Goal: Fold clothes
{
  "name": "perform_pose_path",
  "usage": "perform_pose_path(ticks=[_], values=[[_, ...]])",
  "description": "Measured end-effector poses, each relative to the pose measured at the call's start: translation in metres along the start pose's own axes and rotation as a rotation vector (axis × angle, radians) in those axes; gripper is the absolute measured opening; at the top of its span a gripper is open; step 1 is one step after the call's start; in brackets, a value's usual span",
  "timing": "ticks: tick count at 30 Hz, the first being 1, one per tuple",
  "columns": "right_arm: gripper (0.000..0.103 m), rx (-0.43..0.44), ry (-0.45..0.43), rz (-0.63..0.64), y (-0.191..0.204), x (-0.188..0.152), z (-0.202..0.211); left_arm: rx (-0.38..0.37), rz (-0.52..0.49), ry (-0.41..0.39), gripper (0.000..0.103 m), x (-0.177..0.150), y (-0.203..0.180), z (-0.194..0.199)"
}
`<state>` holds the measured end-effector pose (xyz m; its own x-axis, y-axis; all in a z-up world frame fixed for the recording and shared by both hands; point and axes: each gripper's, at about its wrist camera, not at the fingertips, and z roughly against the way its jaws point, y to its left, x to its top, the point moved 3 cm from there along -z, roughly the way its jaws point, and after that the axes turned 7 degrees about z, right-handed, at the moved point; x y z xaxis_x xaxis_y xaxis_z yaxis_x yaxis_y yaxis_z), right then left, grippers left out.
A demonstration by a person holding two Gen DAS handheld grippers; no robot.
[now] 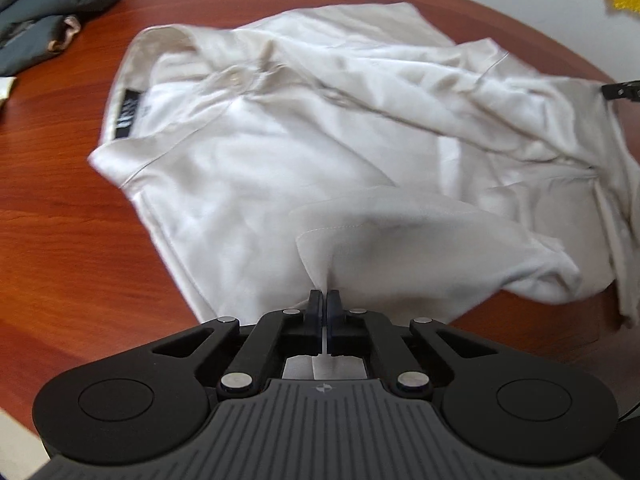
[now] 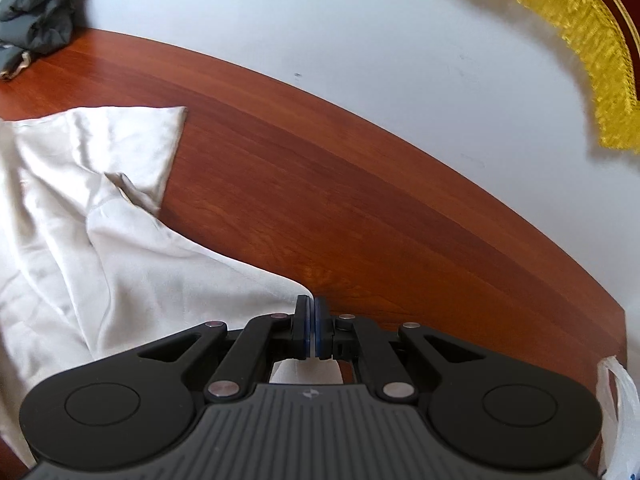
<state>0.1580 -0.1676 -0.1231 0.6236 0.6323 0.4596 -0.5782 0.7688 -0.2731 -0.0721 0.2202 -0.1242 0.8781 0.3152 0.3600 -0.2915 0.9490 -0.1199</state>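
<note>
No wording can be read. A black label [image 1: 127, 113] sewn inside the collar of the white shirt [image 1: 304, 168] carries pale lettering too blurred to make out. A small emblem [image 1: 321, 389] marks the left hand-held gripper's ribbed grey body, without letters.

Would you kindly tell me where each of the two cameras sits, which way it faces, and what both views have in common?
Left wrist view: sits on the left gripper, facing steeply down along its fingers at the white shirt; the jaws are shut on a fold of it.
Right wrist view: sits on the right gripper, facing down at the shirt's edge and the wooden table; the jaws are shut on cloth.
Shared: shirt, table, grey garment, yellow fringe, white wall.
</note>
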Motion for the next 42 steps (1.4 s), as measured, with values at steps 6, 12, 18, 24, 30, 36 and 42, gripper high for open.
perform_pose_path(ticks=[6, 12, 18, 24, 30, 36, 42], values=[[0.002, -0.051, 0.048, -0.015, -0.022, 0.000, -0.018, 0.073, 0.001, 0.005, 0.002, -0.003, 0.040, 0.011], [0.002, -0.084, 0.106, -0.018, -0.036, -0.003, -0.034, 0.152, -0.010, -0.001, 0.002, 0.005, 0.081, 0.019], [0.002, -0.089, 0.178, -0.024, -0.035, -0.019, -0.044, 0.242, -0.011, 0.010, 0.000, 0.017, 0.117, 0.012], [0.002, -0.110, 0.228, -0.061, -0.032, -0.046, -0.040, 0.175, 0.015, -0.037, 0.000, 0.037, 0.135, 0.023], [0.003, -0.120, 0.245, -0.113, -0.027, -0.070, -0.030, 0.106, -0.036, -0.025, 0.001, 0.046, 0.128, 0.017], [0.041, -0.101, 0.189, -0.166, -0.028, -0.078, -0.008, 0.035, -0.076, 0.012, 0.026, 0.045, 0.111, 0.008], [0.047, -0.081, 0.131, -0.159, -0.019, -0.068, 0.016, -0.001, -0.101, 0.031, 0.040, 0.043, 0.094, 0.000]])
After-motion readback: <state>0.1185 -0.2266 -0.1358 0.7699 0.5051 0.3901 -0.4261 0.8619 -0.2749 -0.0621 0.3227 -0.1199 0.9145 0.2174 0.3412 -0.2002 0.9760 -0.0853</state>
